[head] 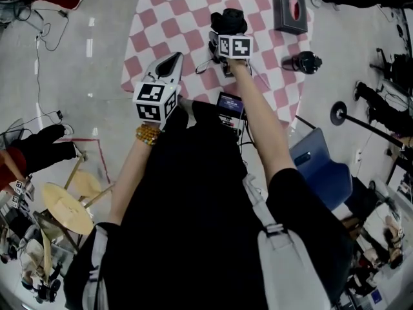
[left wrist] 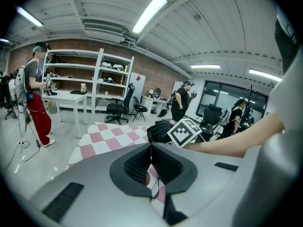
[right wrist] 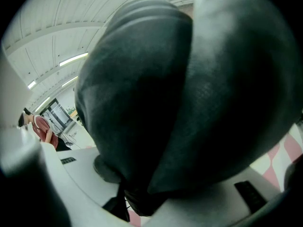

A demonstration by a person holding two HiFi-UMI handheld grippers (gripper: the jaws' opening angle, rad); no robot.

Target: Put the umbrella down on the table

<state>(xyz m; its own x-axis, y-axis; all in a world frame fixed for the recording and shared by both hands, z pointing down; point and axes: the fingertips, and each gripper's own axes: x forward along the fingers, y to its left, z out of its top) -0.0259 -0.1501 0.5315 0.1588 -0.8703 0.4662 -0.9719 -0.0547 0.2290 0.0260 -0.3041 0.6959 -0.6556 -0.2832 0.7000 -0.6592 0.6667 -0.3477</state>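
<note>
Checkered table (head: pixel 187 18) | right gripper (head: pixel 227 32) fingers pinch black umbrella (right wrist: pixel 180 93), blocking its view | left gripper (head: pixel 173 62) fingers pressed together

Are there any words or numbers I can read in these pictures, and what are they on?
No words or numbers can be read anywhere.
Left marker cube and right marker cube: only black-and-white square patterns, no letters.
Small screen: lit, but its print is too small to read.
Dark box on the checkered table: no legible print.
</note>
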